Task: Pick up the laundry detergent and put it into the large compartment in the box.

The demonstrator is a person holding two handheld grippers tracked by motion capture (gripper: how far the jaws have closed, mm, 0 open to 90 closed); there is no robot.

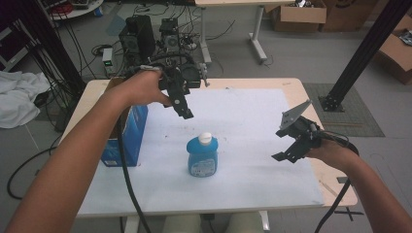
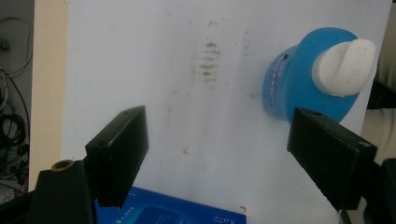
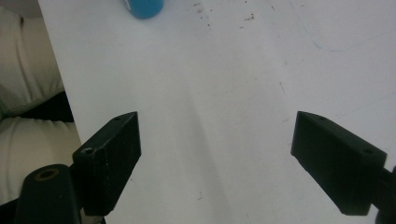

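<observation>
A blue bottle [image 1: 202, 158] with a white cap [image 1: 205, 138] stands upright near the middle of the tabletop [image 1: 252, 126], a little toward the near edge. The left gripper [image 1: 186, 112] hangs in the air above and behind it, tilted down toward the bottle, its jaws spread wide with nothing between them. Just beside the tabletop's left edge a blue box [image 1: 125, 136] stands under the person's left forearm. The right gripper [image 1: 286, 156] hovers close to the right edge, well apart from the bottle, jaws also wide apart and empty over the bare white surface.
</observation>
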